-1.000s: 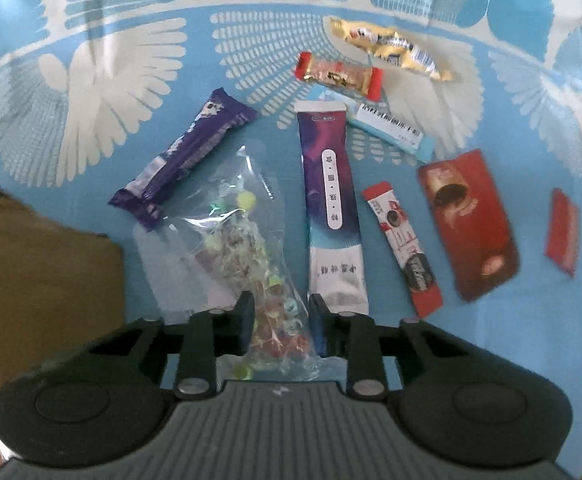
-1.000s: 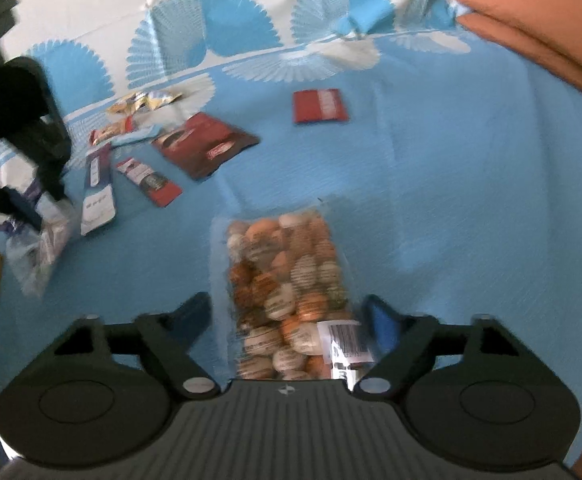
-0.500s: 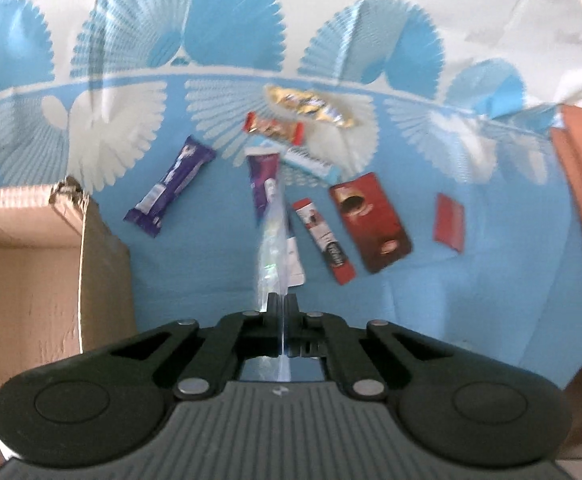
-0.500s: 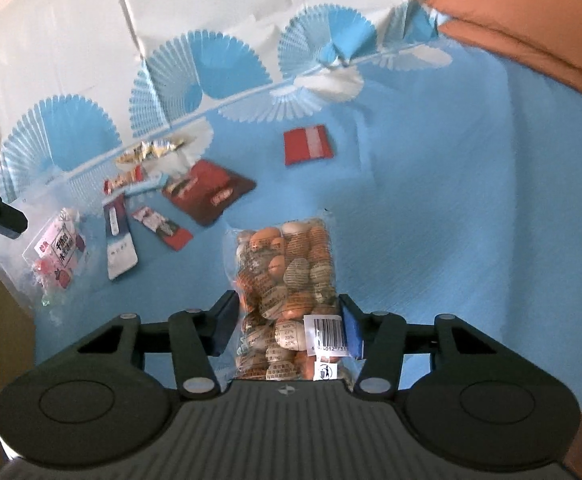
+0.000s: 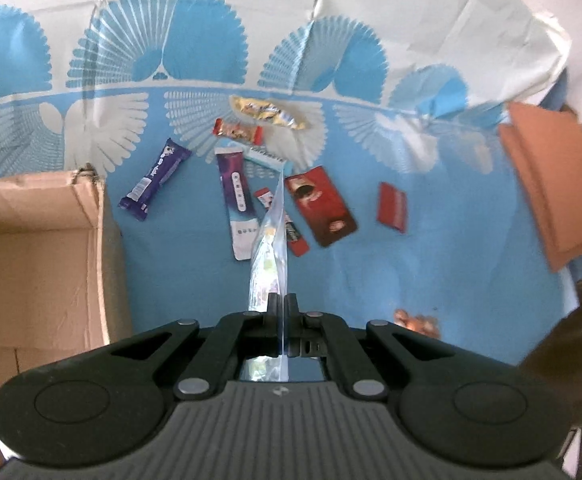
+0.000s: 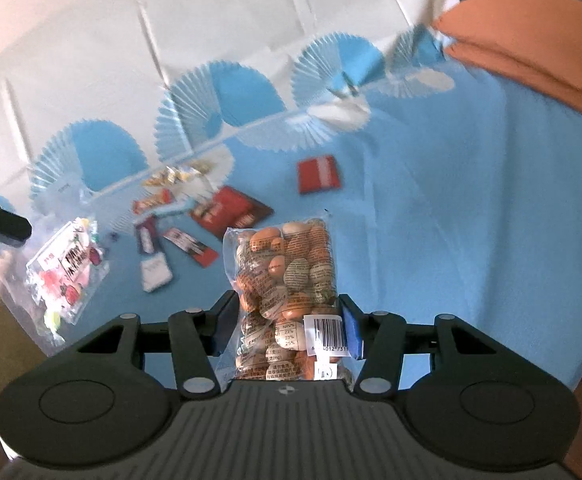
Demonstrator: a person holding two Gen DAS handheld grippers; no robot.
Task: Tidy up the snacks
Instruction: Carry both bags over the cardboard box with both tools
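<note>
Left gripper [image 5: 279,304] pressed together on the edge of a clear candy bag [image 5: 269,256], seen edge-on in the left wrist view, hanging above the blue cloth [image 5: 431,264]. Same bag seen flat from the right wrist view, dangling at far left near the box. Right gripper [image 6: 287,324] half spread, pads pinching both sides of a clear bag of eggs [image 6: 287,280], lifted off the cloth.

Taking the cardboard box [image 5: 39,256] as landmark: open, at the left edge of the cloth. Just right of its far corner, a purple bar [image 5: 155,180]. Farther right, a long purple-and-white sachet [image 5: 238,208], then a small red-and-white stick [image 5: 291,232] partly hidden behind the candy bag, then a dark red packet [image 5: 321,206]. Farther still, apart from these, a small red packet [image 5: 391,207]. Beyond the sachet, away from the box: a pale blue bar [image 5: 265,157], a red-ended bar [image 5: 238,131], a gold wrapper [image 5: 267,112]. Orange cushions [image 5: 551,184] on the side opposite the box.
</note>
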